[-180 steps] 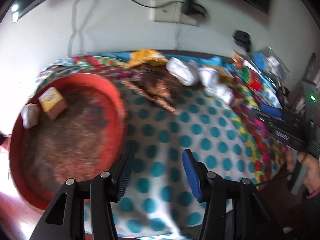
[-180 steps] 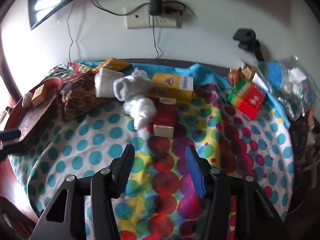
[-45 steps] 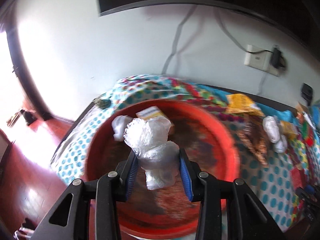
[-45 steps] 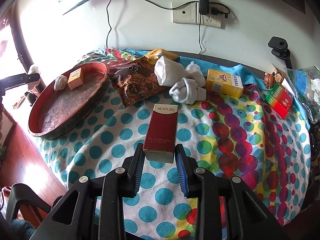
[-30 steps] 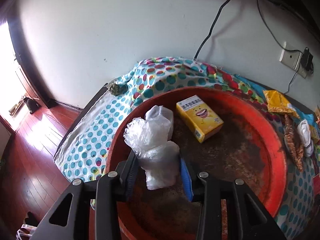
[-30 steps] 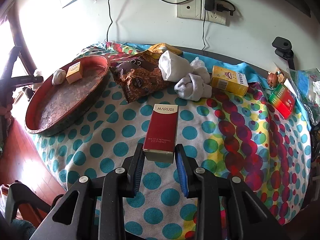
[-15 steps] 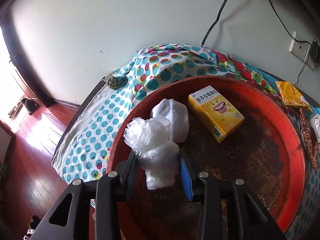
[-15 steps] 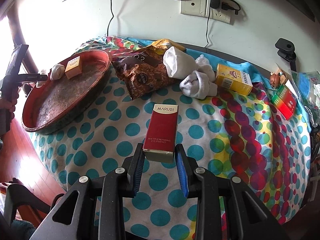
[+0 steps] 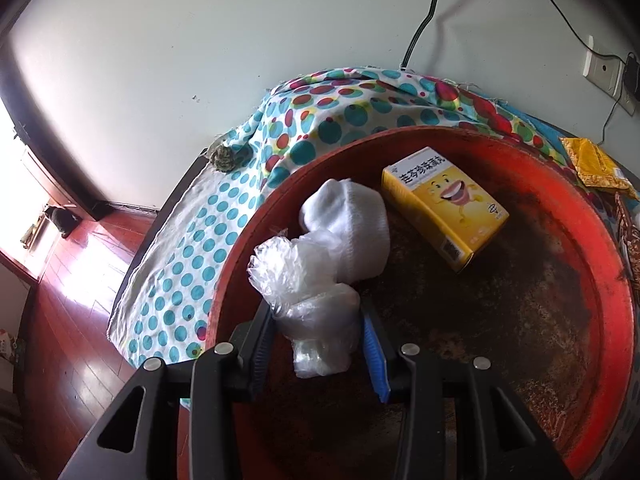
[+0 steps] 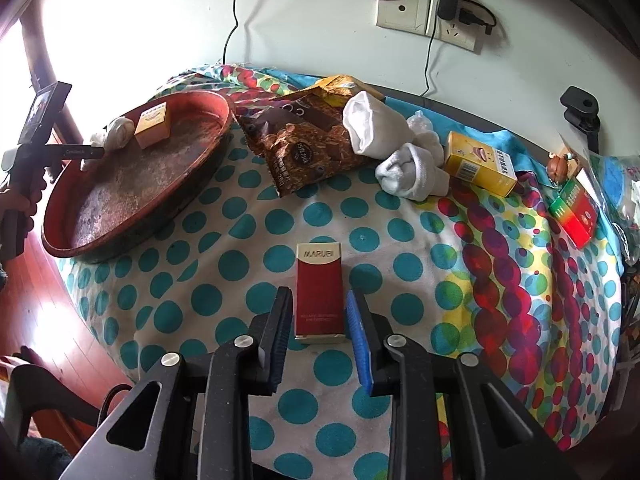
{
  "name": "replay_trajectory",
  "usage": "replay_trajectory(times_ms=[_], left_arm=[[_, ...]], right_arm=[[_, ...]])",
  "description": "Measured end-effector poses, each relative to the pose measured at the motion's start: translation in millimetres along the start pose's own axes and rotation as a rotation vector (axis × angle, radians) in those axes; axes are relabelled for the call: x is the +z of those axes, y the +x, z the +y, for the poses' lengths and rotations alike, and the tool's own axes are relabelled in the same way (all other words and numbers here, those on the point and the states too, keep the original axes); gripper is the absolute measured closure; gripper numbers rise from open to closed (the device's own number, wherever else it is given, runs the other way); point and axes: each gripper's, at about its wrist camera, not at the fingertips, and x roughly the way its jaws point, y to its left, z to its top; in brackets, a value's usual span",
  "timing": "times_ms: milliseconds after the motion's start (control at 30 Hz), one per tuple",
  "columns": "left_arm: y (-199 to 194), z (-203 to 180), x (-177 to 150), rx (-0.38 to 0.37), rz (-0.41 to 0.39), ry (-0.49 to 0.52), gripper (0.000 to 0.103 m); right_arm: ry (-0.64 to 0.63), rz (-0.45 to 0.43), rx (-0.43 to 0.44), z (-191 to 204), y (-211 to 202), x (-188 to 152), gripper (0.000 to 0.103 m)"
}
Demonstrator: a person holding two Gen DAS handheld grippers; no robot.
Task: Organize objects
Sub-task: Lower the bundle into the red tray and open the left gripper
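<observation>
Clear plastic bag (image 9: 316,312) between left tool (image 9: 318,344) pads, jaws just easing, over red tray (image 9: 612,320)

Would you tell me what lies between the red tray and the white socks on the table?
In the right wrist view, a brown snack bag lies between the red tray and the white socks.

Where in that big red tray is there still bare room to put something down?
Most of the red tray floor is bare: the wide patch right of the plastic bag and below the yellow box. The far-left rim is crowded, with the white sock, bag and box bunched together.
</observation>
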Motion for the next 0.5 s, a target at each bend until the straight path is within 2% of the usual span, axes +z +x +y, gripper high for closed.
replay_trajectory(times_ms=[233,500], left_arm=[[-25,0,-14,-0.003,-0.036,-0.015,0.061],[-67,-9,-32,-0.114,-0.079,-0.075,0.06]], right_arm=[[0.016,0.015,0.003,0,8,-1,0.077],[0.036,0.053,0.035,1,21,4,0.074]])
